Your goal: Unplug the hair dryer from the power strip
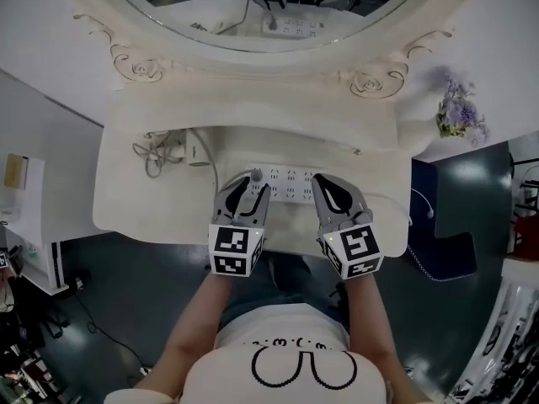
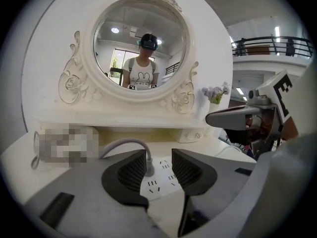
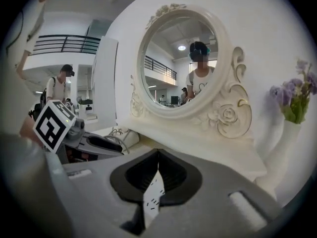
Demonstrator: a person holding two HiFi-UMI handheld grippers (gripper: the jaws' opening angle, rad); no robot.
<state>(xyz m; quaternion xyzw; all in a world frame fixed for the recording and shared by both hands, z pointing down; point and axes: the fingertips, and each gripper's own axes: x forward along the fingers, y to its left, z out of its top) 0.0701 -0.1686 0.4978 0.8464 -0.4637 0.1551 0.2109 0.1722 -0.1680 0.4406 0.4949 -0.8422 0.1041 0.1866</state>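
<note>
A white power strip (image 1: 290, 183) lies on the white vanity table (image 1: 135, 200), in front of the mirror. A grey plug (image 1: 255, 176) stands in its left end, and its grey cord (image 2: 124, 144) arcs away to the left. My left gripper (image 1: 253, 183) is open over that end. In the left gripper view the plug (image 2: 148, 169) stands between the jaws, close to the left pad (image 2: 132, 171). My right gripper (image 1: 327, 183) is shut over the strip's right part, with nothing between its fingertips. A white hair dryer (image 1: 173, 148) with a coiled cord lies at the table's left.
An oval mirror (image 1: 269, 7) in an ornate white frame rises behind the strip. A vase of purple flowers (image 1: 459, 112) stands at the table's right end. The table's front edge runs just below both grippers. People stand in the room to the left (image 3: 59, 88).
</note>
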